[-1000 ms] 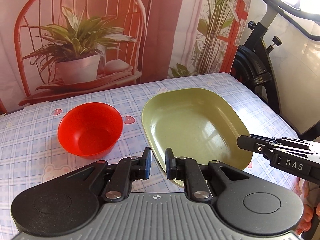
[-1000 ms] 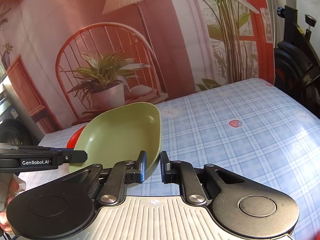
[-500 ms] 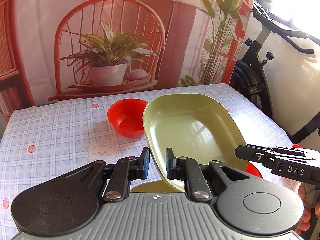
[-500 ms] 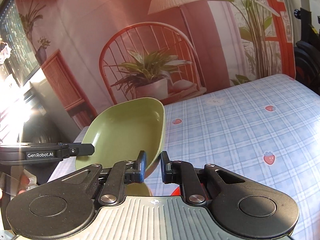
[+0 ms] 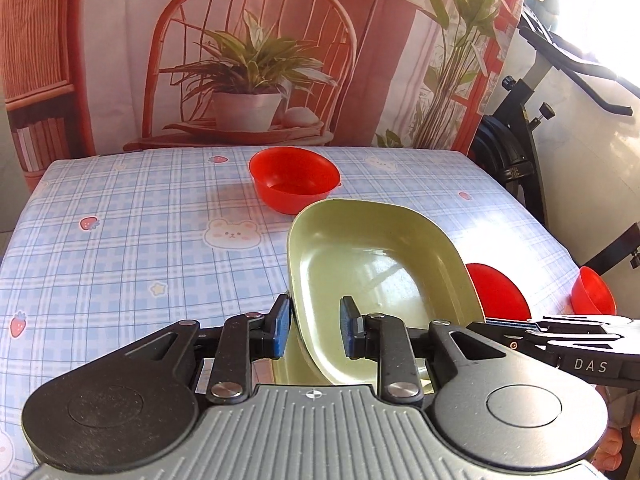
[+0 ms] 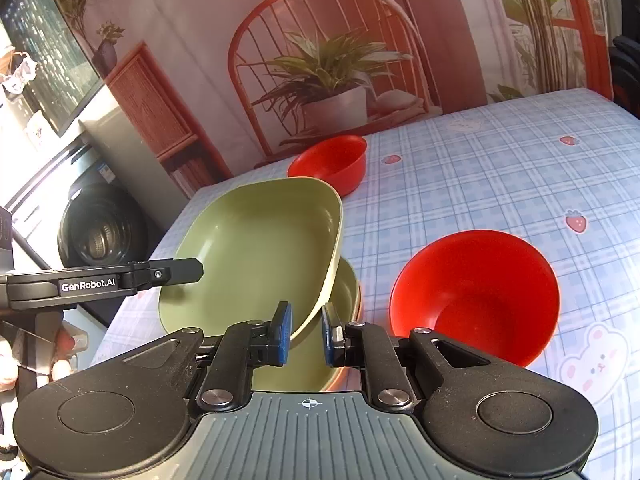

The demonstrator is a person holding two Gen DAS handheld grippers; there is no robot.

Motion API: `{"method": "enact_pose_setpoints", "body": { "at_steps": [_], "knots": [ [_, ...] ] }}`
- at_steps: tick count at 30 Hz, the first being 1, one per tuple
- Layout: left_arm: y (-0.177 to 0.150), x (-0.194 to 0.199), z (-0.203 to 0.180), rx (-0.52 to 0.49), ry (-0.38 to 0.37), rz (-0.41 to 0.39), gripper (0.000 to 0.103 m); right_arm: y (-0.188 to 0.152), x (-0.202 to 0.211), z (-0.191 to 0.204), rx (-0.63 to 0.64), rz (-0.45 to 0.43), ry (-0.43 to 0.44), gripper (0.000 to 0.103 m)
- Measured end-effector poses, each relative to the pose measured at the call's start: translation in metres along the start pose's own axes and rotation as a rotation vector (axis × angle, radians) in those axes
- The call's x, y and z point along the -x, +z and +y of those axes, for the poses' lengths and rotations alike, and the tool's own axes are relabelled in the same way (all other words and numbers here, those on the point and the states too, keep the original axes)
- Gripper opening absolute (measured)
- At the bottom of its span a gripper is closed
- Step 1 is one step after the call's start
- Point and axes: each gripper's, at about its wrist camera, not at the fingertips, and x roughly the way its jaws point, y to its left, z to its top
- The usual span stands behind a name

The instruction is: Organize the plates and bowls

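Note:
A green plate [image 5: 376, 276] [image 6: 256, 248] hangs tilted between my two grippers, just above a second green plate [image 6: 340, 344] [image 5: 292, 364] on the table. My left gripper [image 5: 314, 330] has opened; its pads stand apart on either side of the plate's near rim. My right gripper [image 6: 306, 334] is shut on the plate's right rim. A red bowl [image 6: 476, 292] [image 5: 496, 296] stands right of the plates. Another red bowl [image 5: 294, 180] [image 6: 330, 162] stands at the far middle of the table.
A third red bowl [image 5: 592, 292] shows at the table's right edge. The table [image 5: 140, 240] has a blue checked cloth. An exercise bike [image 5: 520, 140] stands to the right. A washing machine [image 6: 96, 236] stands left of the table. A printed backdrop hangs behind.
Both grippers drew back toward the near edge with the green plate and lowered it over the second green plate. The left gripper's jaws have opened wider.

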Motion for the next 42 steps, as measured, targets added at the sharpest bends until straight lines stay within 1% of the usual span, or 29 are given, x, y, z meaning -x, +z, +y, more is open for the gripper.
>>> {"method": "enact_pose_setpoints", "body": {
  "at_steps": [5,10,18,23,30,42],
  "knots": [
    [-0.014,-0.004,0.000,0.044,0.039,0.012,0.026,-0.010,-0.007,0.004,0.012,0.038,-0.017,0.015],
    [-0.021,-0.005,0.006,0.074,0.048,0.026,0.026,-0.012,-0.010,0.004,0.013,0.055,-0.013,0.015],
    [-0.024,-0.010,-0.001,0.044,0.080,0.030,0.026,-0.017,-0.016,0.001,0.009,0.082,-0.029,0.016],
    [-0.027,-0.013,0.001,0.056,0.083,0.039,0.026,-0.018,-0.018,0.001,0.014,0.084,-0.033,0.016],
    [-0.027,-0.015,-0.001,0.045,0.095,0.047,0.026,-0.018,-0.020,0.000,0.012,0.092,-0.034,0.016],
    [-0.030,-0.018,0.001,0.066,0.095,0.061,0.026,-0.018,-0.021,0.000,0.016,0.092,-0.034,0.017]
  ]
}}
